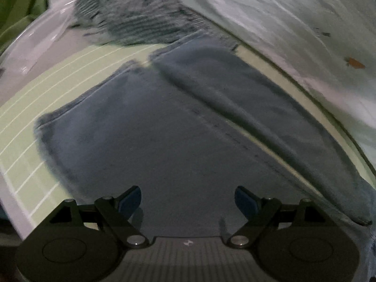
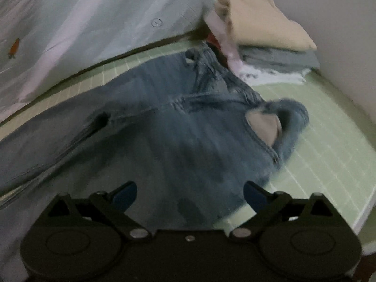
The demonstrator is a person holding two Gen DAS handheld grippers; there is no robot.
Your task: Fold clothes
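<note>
- Pale curtain: hangs along the far side of the work surface in both views; a small orange mark shows on it.
- Green gridded mat: covers the table under all the clothing.
- Jeans: lie spread flat on the mat, waistband to the far right, the two legs running away side by side in the left wrist view. No fold is visible in them, so this garment remains to be folded, in my judgement.
- Stack of folded clothes: cream piece on top, grey and white below, at the far right corner just beyond the waistband. That part of the job appears done.
- Striped grey garment: crumpled at the far left, apparently not folded.
- Left gripper: jaws wide apart, empty, just above the legs.
- Right gripper: jaws wide apart, empty, over the seat of the jeans.
</note>
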